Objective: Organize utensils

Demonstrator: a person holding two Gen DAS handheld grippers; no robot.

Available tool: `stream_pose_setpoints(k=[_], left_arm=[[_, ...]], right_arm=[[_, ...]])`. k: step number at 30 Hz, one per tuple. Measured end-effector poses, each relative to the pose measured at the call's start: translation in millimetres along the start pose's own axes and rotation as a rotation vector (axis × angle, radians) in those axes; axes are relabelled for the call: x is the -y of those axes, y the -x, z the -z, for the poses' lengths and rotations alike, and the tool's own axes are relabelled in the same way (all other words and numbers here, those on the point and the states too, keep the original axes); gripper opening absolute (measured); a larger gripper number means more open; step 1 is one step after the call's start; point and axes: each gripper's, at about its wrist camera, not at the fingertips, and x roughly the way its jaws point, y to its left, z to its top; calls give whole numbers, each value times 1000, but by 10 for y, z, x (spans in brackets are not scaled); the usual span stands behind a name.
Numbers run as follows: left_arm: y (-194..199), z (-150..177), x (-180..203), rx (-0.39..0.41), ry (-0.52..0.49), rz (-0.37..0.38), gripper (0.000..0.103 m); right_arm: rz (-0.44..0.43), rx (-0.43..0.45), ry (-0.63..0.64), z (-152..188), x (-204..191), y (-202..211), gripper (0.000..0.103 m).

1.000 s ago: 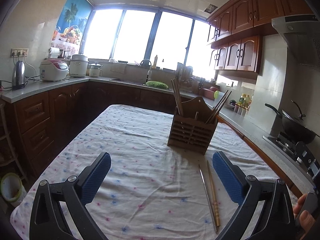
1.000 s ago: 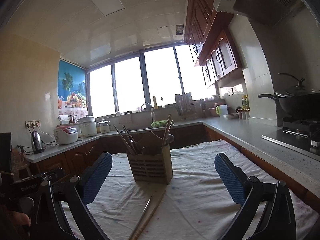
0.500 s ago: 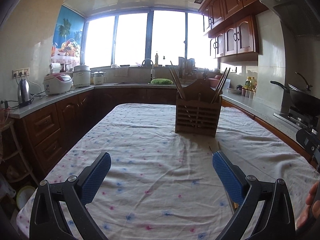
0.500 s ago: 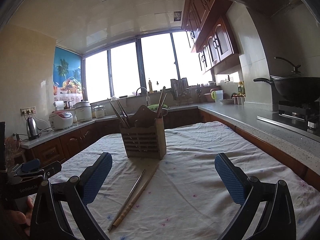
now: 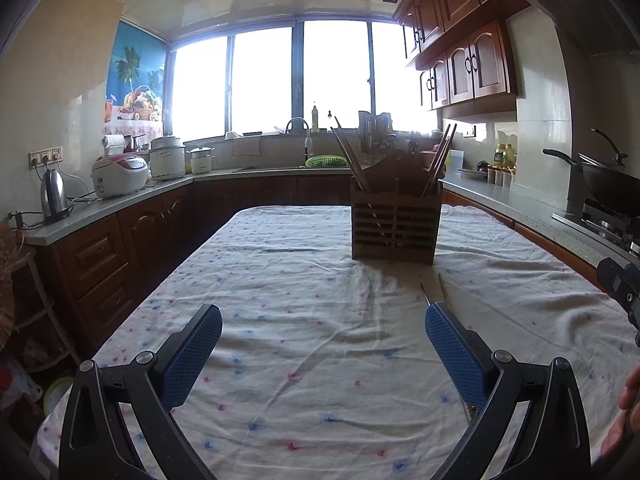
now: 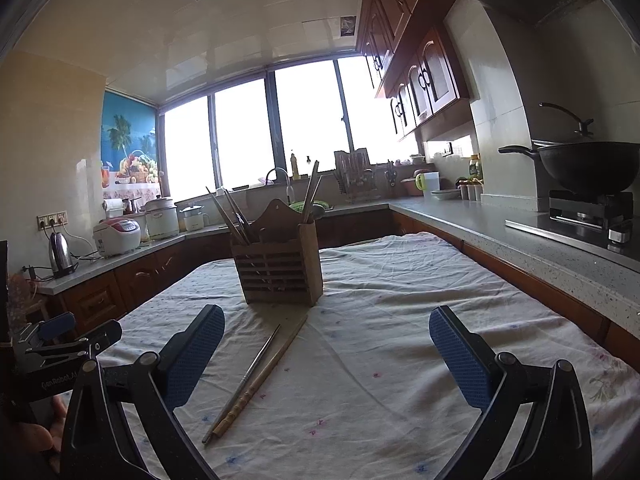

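— Where are you in the job?

— At the start of a pick, I judge. My right claw (image 6: 326,344) hangs over the near end of the table (image 6: 400,280) with its blue pads spread wide and nothing between them. My left claw (image 5: 324,344) is just as wide apart and just as empty.

— And the utensils?

— Two are loose on the cloth: a thin metal chopstick (image 6: 244,376) and a bamboo chopstick (image 6: 264,372), lying side by side, close enough that I cannot tell whether they touch. Their far tips point at the wooden chopstick holder (image 6: 280,276), which stands upright further up the table. It already has chopsticks leaning out of its left and right compartments.

— Which claw is better placed?

— The right. In its view the pair lies just right of its left pad (image 6: 192,356), running near to far. From the left wrist I see only the far tips (image 5: 434,292) poking out past my right pad (image 5: 452,352); the rest is hidden behind it.

— So what does the next move call for?

— Shift the right claw left to straddle the sticks, lower it onto the cloth, close across them, then lift and drop them tip-down into a compartment. They are slim and lie flat, so the pads must come right down or they will slip.
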Motion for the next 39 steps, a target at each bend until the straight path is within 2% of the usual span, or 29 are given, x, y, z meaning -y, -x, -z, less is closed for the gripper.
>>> stream_pose_setpoints(k=[39], left_arm=[[-6, 74, -18, 4, 0, -12, 102]], right_arm=[[-7, 2, 34, 56, -72, -6, 103]])
